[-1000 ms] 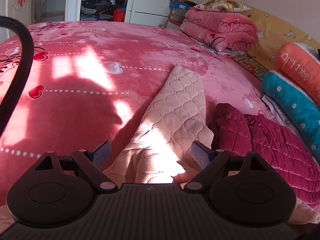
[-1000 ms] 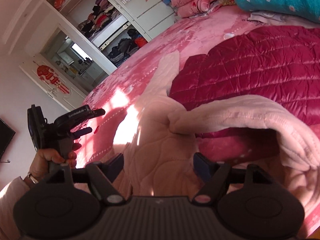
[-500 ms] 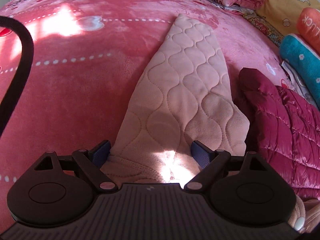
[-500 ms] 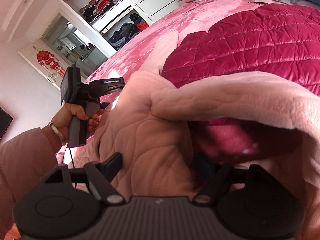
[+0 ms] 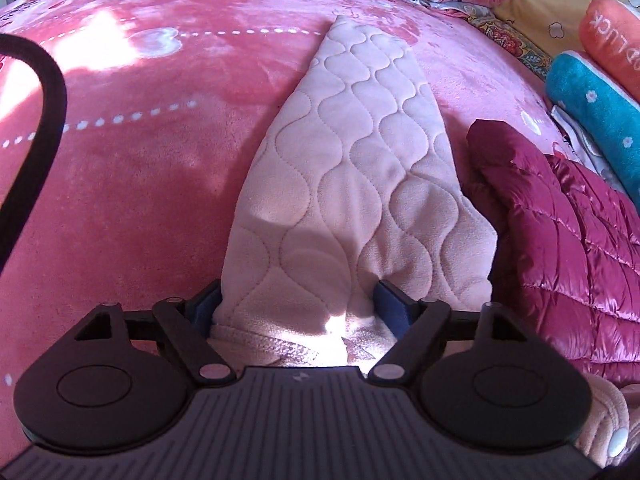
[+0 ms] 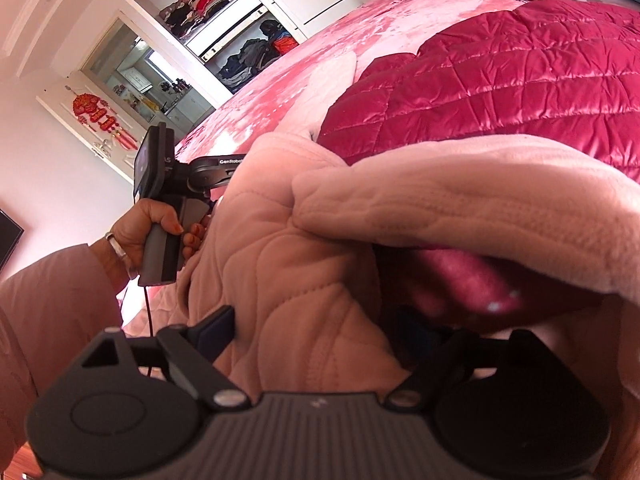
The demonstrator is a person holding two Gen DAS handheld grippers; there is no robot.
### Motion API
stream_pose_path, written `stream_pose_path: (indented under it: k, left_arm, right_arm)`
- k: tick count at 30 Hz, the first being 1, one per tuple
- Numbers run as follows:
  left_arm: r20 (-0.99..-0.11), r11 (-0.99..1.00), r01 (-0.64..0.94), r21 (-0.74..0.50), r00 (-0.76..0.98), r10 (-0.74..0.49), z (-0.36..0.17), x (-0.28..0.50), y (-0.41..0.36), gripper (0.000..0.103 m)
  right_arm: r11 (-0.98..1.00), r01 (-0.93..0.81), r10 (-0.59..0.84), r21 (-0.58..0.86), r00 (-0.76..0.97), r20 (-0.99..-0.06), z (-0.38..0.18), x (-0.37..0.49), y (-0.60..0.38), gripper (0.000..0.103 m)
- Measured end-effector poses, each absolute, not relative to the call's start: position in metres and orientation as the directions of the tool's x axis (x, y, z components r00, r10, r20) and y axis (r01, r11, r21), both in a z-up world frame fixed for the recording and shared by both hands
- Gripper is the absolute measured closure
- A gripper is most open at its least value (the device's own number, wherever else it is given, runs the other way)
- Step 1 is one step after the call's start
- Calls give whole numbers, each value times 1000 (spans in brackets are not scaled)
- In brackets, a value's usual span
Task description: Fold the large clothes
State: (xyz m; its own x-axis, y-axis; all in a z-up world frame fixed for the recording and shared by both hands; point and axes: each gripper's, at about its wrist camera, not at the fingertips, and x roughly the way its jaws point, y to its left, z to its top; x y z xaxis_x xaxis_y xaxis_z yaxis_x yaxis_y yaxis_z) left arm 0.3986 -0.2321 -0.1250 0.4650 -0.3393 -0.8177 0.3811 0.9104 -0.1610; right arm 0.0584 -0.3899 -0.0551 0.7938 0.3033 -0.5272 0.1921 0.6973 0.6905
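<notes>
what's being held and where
Unclear: left gripper jaws have just been closing around the pink jacket at its sleeve base; right gripper jaws, just opening, straddle its bunched front.

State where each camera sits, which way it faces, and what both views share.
Left wrist: on the left gripper, looking down along its fingers at the pink quilted garment on the bed cover; its fingers, just closing, flank the garment.
Right wrist: on the right gripper, looking across the bed toward the wardrobe; its fingers, just opening, straddle bunched garment; the person's left hand holds the left gripper.
Shared: the garment, the magenta jacket, the bed cover.
</notes>
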Motion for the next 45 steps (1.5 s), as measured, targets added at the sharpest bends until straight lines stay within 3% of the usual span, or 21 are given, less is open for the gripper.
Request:
stream_pose_path:
  k: [4,6,9,12,14,15,16,18,21,27,32,37,41,45]
  left_arm:
    - [-801,908,380,-177,481,-357,-120,386,-229,43]
    - [-787,909,379,-174,502,-360,-116,380,-228,66]
    - [-759,906,388,-169,536,-371,-109,368,-222,79]
    - [-721,905,363,-224,563,-404,-96,359,-203,83]
    - [-692,898,350,-266,579,-430,-87,352,-191,84]
    - [-673,892,345,-293,588,-448,-82,349,-185,84]
    - [-655,884,337,-323,595,-466,-77,346,-178,84]
    - [-610,863,318,-393,612,-503,-66,338,-157,85]
    - [-555,837,292,-463,640,-531,-50,328,-123,85]
    - [-433,809,206,-551,758,-488,-15,299,-32,85]
    - [-354,819,89,-567,871,-340,12,275,46,84]
    - [-340,839,-39,-543,924,-177,17,275,84,82]
    - [-386,864,-98,-494,915,-117,0,291,84,78]
    - [-440,903,-119,-413,894,-83,-17,304,78,71]
  right_arm:
    - [706,195,286,681,801,-526,-54,60,-391,14]
    - [716,190,273,672,809,-520,-52,62,-392,16]
    - [731,183,260,657,816,-516,-48,70,-394,19]
    - [720,186,269,669,814,-516,-45,82,-397,18]
    - [729,184,306,659,774,-555,-48,99,-395,17]
    - [726,192,319,661,758,-569,-53,107,-393,22]
    - [721,191,333,666,748,-574,-56,113,-392,46]
    - [725,179,346,665,740,-577,-58,121,-388,74]
    - [803,159,276,574,754,-596,-46,127,-373,83]
    - [898,50,185,436,858,-479,0,138,-341,86]
    - [952,-90,188,291,925,-329,45,175,-305,86]
    - [977,-144,177,160,960,-215,67,240,-279,85]
    - [986,-142,157,87,967,-200,65,301,-261,84]
    - [993,-118,106,-26,954,-281,35,353,-240,82]
